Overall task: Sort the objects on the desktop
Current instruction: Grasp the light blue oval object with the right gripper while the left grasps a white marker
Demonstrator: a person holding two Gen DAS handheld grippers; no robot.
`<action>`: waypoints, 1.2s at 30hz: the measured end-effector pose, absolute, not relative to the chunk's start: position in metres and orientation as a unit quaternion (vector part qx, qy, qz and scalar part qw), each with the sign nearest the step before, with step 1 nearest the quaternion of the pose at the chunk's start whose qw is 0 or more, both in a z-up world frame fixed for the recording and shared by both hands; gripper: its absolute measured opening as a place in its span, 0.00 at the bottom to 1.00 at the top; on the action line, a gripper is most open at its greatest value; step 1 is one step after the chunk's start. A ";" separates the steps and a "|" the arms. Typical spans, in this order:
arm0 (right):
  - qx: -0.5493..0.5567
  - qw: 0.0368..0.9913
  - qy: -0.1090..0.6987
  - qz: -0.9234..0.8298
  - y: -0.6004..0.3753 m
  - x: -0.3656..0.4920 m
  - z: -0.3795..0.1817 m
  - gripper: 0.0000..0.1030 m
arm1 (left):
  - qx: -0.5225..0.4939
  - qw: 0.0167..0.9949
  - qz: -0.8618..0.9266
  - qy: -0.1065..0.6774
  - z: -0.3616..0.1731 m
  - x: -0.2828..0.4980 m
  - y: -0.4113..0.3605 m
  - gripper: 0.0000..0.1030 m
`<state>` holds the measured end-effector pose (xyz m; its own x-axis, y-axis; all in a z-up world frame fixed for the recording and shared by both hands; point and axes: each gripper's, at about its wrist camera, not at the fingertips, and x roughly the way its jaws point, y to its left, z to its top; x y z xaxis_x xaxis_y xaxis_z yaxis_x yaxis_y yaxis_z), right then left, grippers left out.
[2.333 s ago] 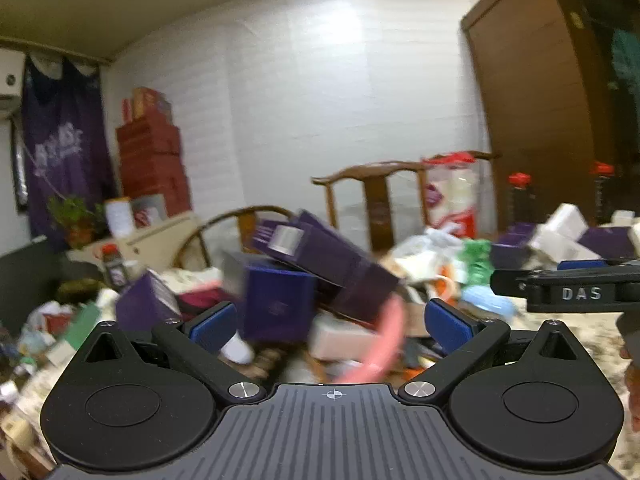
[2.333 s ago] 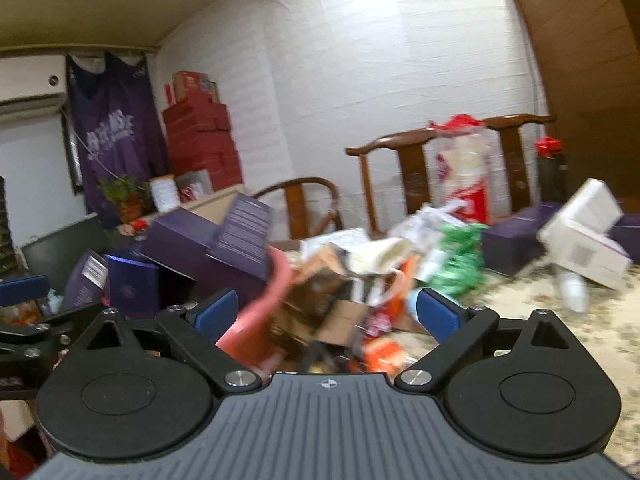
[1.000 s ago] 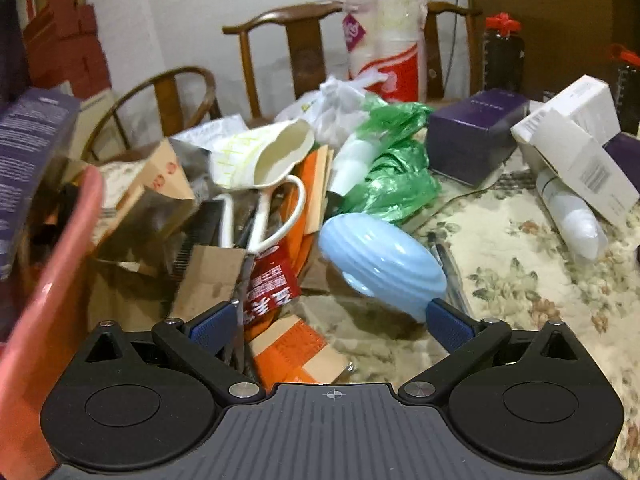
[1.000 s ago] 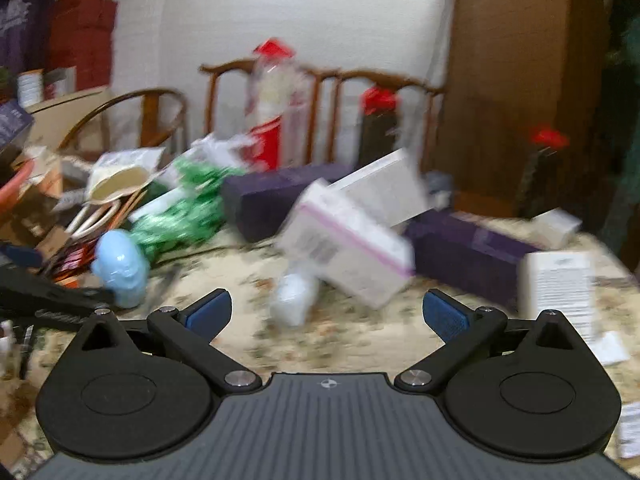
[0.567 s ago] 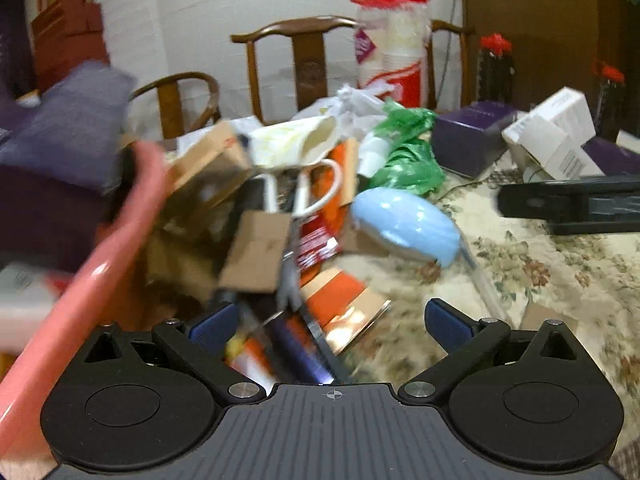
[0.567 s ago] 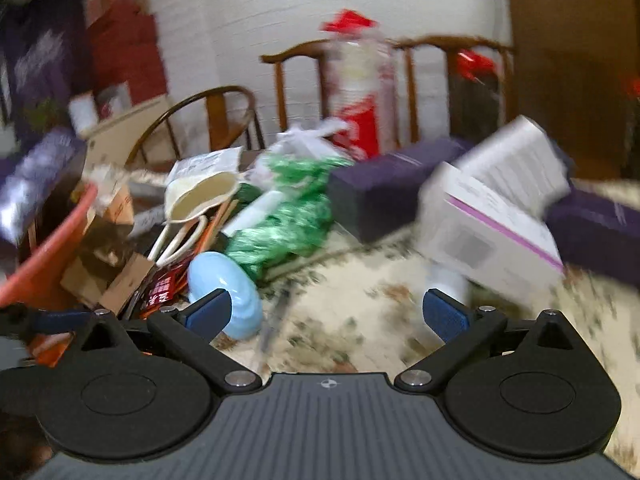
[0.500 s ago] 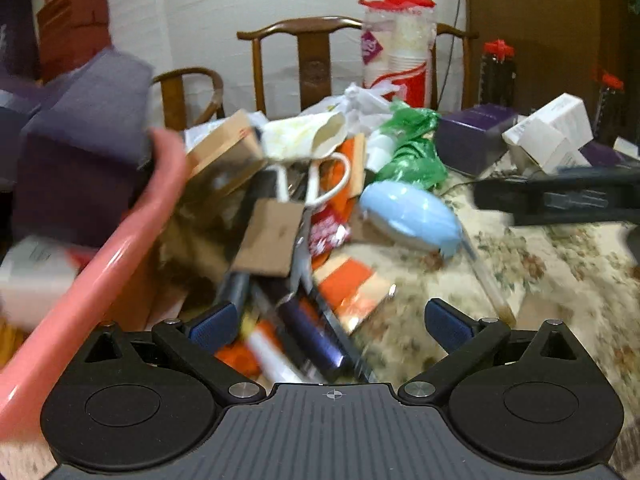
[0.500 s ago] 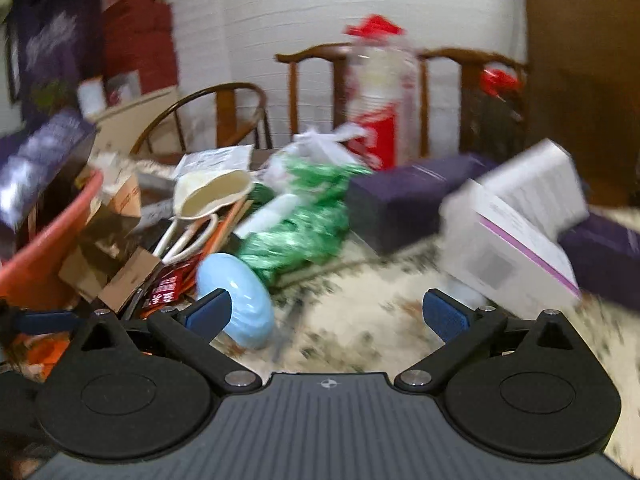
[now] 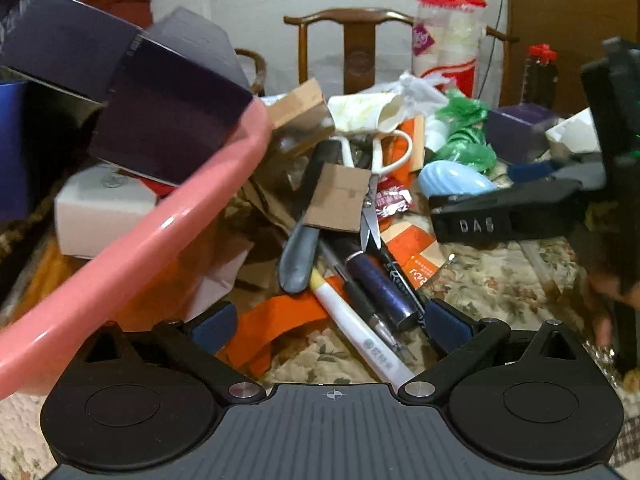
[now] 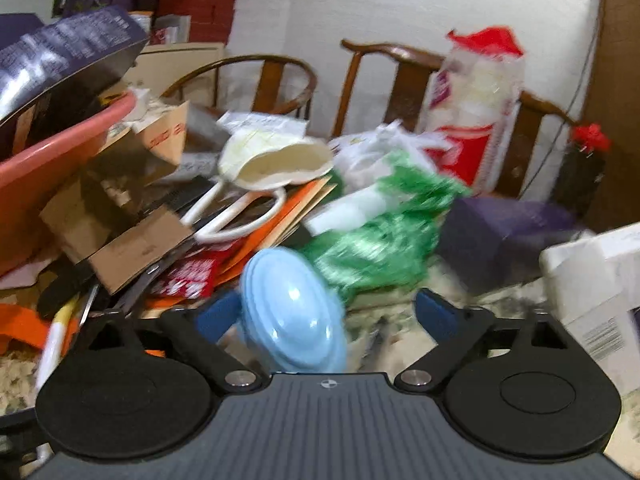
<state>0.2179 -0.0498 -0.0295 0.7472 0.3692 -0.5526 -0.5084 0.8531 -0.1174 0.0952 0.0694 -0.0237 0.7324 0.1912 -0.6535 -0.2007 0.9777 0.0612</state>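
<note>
Lying between the spread blue pads of the right gripper [image 10: 327, 314], the pale blue oval case [image 10: 294, 312] rests on the floral tablecloth [image 10: 500, 300]. The left gripper [image 9: 331, 326], also wide apart, frames a white pen [image 9: 360, 342]; scissors [image 9: 370, 184] beyond.

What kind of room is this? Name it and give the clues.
Probably a home dining room used for storage: carved wooden chairs stand behind a table with a floral tablecloth, heaped with scissors, pens and boxes beside a pink basin.
</note>
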 end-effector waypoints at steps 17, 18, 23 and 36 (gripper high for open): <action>-0.072 0.927 0.290 0.228 -0.101 0.197 -0.029 0.62 | 0.017 0.937 0.077 0.340 -0.037 0.119 0.047 0.57; -0.067 0.927 0.291 0.226 -0.105 0.196 -0.028 0.62 | 0.018 0.940 0.056 0.336 -0.037 0.116 0.044 0.47; -0.051 0.931 0.289 0.215 -0.122 0.185 -0.025 0.62 | 0.025 0.945 0.008 0.326 -0.037 0.106 0.038 0.28; 0.004 0.938 0.272 0.214 -0.155 0.146 -0.019 0.62 | 0.064 0.954 -0.079 0.281 -0.019 0.063 0.018 0.15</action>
<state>0.1456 -0.1547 -0.0187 0.7603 0.4040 -0.5086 -0.3998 0.9082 0.1236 0.0634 0.0182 -0.0194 0.8300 -0.1154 -0.5457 0.1870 0.9793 0.0772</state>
